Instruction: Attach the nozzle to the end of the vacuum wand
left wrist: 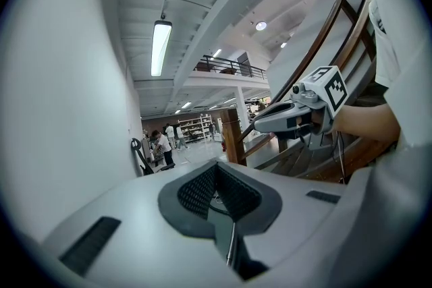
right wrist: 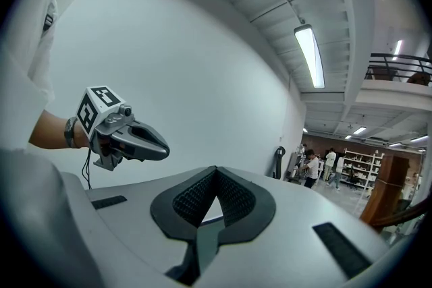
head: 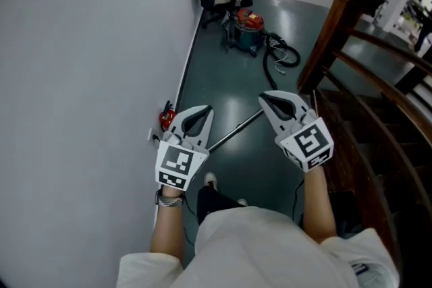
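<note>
I have both grippers raised in front of me at about the same height and pointing almost level down the corridor. They are well above the floor point(head: 229, 88), not down at the work. The left gripper point(head: 198, 112) has its jaws fully together with nothing between them. The right gripper point(head: 267, 99) is the same, pads meeting on empty air. I take this as a carrying or resting pose, clear of everything, not a reach.

The vacuum wand point(head: 236, 130) lies flat on the floor as a thin metal tube. In the head view it runs on a slant from behind the left gripper up towards the right one. Both its ends are covered by my grippers, so I cannot tell whether a nozzle sits on either end, and I cannot pick out a loose nozzle anywhere. A small red object point(head: 167, 118) sits at the floor's wall edge, too small to name.

Further down the floor stands the vacuum cleaner point(head: 247, 26), its black hose point(head: 282, 56) looped beside it. It is well apart from the wand, so the wand looks laid out on its own for fitting. The wooden stair railing point(head: 351, 64) closes in the right edge, leaving me a narrow lane to work in.
</note>
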Demonstrator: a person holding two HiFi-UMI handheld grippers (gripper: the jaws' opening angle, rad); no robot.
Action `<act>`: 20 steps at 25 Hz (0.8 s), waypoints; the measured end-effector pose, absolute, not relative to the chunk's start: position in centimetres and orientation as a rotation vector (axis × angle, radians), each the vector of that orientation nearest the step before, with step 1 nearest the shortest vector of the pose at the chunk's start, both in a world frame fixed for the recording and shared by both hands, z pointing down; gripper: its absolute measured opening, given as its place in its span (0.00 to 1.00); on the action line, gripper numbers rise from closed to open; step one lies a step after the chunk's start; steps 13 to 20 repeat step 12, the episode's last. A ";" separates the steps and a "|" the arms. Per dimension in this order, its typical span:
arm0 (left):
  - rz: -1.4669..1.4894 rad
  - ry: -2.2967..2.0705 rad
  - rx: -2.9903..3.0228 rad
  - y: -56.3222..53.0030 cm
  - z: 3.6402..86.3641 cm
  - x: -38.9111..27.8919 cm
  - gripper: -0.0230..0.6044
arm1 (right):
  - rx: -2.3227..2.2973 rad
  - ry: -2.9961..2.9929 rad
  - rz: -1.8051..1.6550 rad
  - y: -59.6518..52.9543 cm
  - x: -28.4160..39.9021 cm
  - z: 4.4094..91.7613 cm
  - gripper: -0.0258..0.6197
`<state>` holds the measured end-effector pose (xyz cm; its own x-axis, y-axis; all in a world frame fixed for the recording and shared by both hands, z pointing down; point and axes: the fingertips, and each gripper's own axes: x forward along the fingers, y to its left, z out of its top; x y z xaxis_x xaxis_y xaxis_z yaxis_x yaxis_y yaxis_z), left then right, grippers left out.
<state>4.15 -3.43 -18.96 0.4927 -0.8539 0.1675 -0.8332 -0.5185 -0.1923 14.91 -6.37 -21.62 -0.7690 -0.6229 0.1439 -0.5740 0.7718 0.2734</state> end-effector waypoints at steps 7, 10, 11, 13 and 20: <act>-0.405 1.492 -2.632 -3.1 -18.4 3.8 0.04 | 0.917 -2.722 -0.340 -6.1 14.3 -21.0 0.08; -0.425 1.490 -2.626 -3.3 -18.2 3.8 0.04 | 0.913 -2.722 -0.341 -6.2 14.1 -21.0 0.08; -0.431 1.489 -2.624 -3.4 -18.1 3.8 0.04 | 0.913 -2.723 -0.339 -6.3 14.2 -20.9 0.08; -0.436 1.487 -2.622 -3.5 -18.0 3.8 0.04 | 0.914 -2.723 -0.337 -6.4 14.2 -20.9 0.08; -0.436 1.487 -2.622 -3.5 -18.0 3.8 0.04 | 0.914 -2.723 -0.337 -6.4 14.2 -20.9 0.08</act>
